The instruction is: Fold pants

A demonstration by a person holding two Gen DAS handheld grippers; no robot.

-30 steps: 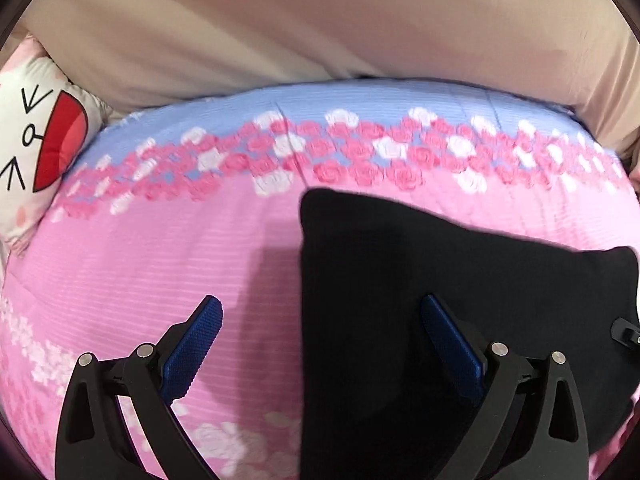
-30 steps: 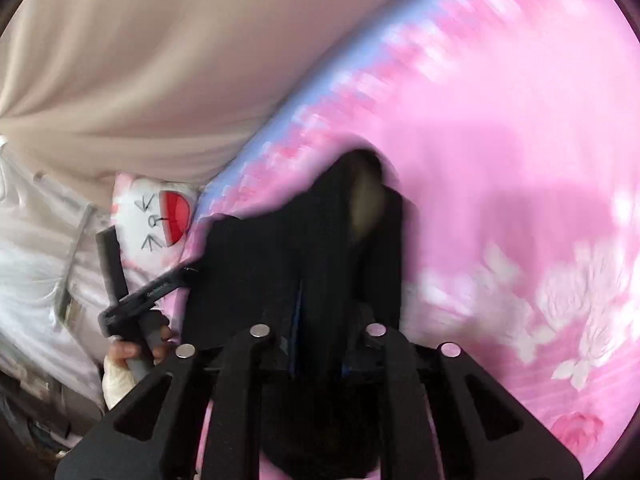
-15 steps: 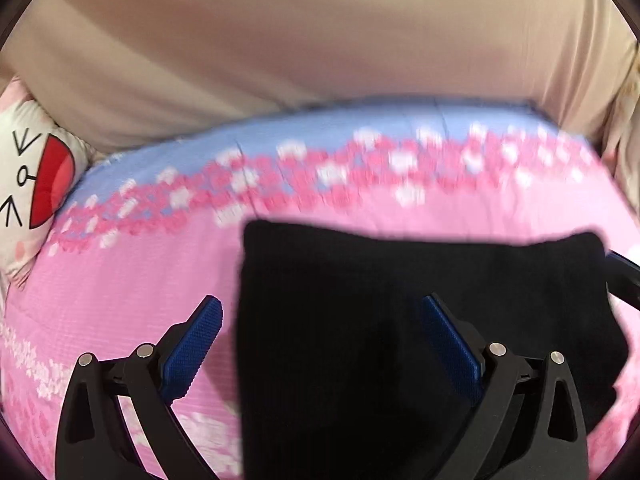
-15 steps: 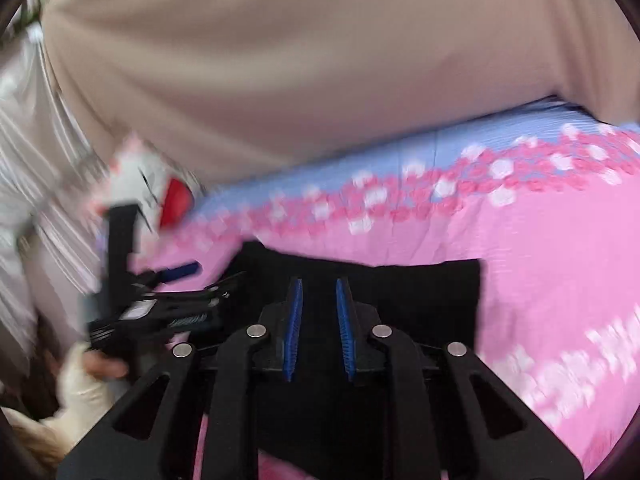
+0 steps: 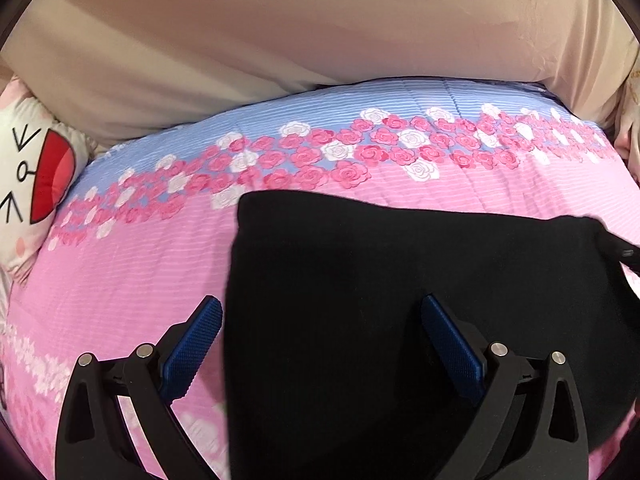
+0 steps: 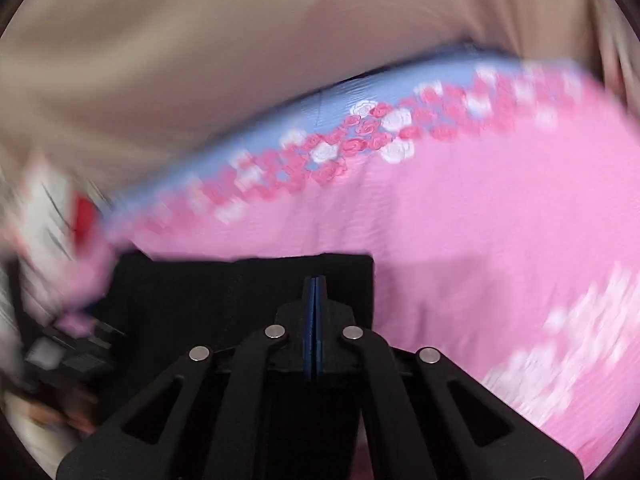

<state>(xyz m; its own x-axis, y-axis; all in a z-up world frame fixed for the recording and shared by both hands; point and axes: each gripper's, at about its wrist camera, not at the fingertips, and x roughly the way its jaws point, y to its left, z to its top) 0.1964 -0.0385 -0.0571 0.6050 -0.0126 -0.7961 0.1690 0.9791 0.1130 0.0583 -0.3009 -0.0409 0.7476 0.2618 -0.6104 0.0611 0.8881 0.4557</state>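
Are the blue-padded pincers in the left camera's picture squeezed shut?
No: the left gripper stands wide open, its blue pads apart above the folded black pants.

Folded pants (image 5: pixel 400 300) lie on a bed (image 5: pixel 120 280), lower centre-right of the left wrist frame. A cushion (image 5: pixel 28 184) sits at the left edge, a curtain (image 5: pixel 280 32) hangs behind.

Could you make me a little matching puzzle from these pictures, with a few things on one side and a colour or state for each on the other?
Things:
1. pants
2. bedspread
3. left gripper
4. right gripper

Colour or state:
A. jaws wide apart
B. pink with roses
C. black, lying folded flat
D. blue pads pressed together, with no cloth visible between them

Pairs: 1-C, 2-B, 3-A, 4-D
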